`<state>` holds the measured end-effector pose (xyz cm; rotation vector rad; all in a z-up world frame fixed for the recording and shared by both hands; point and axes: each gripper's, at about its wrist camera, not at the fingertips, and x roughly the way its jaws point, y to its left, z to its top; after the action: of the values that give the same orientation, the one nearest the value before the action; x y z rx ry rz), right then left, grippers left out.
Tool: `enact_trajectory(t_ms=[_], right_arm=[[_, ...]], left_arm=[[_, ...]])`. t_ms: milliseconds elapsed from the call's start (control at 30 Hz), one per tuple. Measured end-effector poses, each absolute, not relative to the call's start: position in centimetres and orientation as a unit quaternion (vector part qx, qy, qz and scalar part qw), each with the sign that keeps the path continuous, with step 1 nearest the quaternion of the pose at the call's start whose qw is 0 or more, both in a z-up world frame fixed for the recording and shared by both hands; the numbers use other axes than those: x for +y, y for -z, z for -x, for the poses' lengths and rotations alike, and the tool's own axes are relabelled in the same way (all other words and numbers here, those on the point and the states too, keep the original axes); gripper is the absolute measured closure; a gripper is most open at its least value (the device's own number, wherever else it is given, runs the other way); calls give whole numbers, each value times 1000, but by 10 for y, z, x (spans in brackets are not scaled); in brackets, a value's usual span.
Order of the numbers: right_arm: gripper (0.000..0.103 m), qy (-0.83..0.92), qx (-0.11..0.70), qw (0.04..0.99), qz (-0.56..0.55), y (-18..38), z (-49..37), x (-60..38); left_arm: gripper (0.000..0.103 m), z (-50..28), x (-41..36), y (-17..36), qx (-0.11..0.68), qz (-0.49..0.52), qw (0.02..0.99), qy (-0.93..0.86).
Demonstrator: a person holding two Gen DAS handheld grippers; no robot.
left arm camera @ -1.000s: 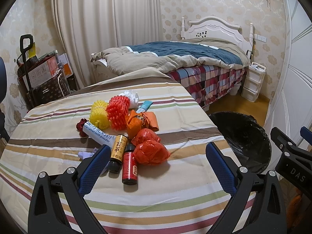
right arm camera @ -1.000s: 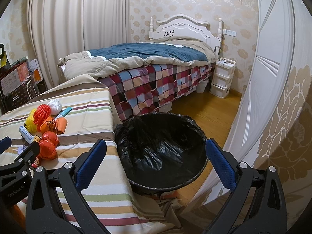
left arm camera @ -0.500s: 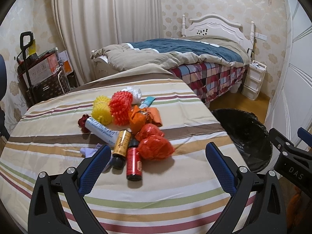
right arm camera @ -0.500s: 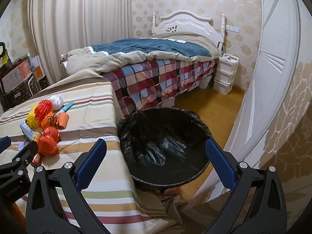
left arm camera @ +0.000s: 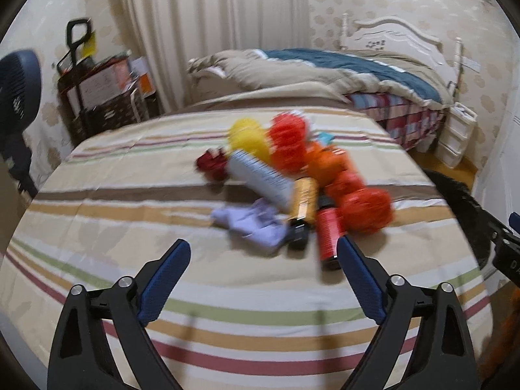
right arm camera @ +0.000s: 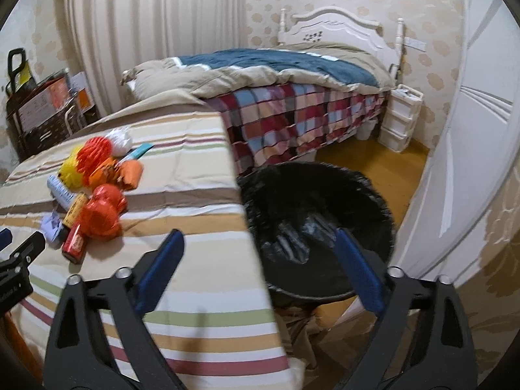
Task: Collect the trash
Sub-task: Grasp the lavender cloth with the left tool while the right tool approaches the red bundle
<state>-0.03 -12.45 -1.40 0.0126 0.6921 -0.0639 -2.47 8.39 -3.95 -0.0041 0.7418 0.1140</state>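
A heap of trash lies on the striped tablecloth (left arm camera: 130, 214): a red bottle (left arm camera: 328, 237), a gold bottle (left arm camera: 304, 208), a white tube (left arm camera: 260, 178), crumpled lilac paper (left arm camera: 253, 224), orange wrappers (left arm camera: 367, 208) and yellow and red mesh balls (left arm camera: 286, 136). My left gripper (left arm camera: 263, 253) hovers just in front of the heap, its jaws closing with nothing between them. My right gripper (right arm camera: 258, 243) hangs over the table's right edge and the black-lined bin (right arm camera: 318, 214), jaws closing on nothing. The same heap (right arm camera: 94, 191) shows at the left of the right wrist view.
A bed (right arm camera: 292, 97) with a checked cover stands behind the table. White drawers (right arm camera: 399, 120) sit by the bed, and a cart with boxes (left arm camera: 100, 97) stands at the back left. A dark fan (left arm camera: 16, 87) is at the far left. A white door (right arm camera: 471, 130) flanks the bin.
The left gripper has swung left and closer to the heap, so the lilac paper and bottles now lie just ahead of it. The right gripper has shifted left towards the table. Both jaws have narrowed slightly.
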Motion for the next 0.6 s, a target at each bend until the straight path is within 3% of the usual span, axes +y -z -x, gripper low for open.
enact_trajectory(t_ms=[600], right_arm=[[20,-15,358,933,16,16,-32,-86]], left_arm=[[19,-17,107,42,401,16,913,-69]])
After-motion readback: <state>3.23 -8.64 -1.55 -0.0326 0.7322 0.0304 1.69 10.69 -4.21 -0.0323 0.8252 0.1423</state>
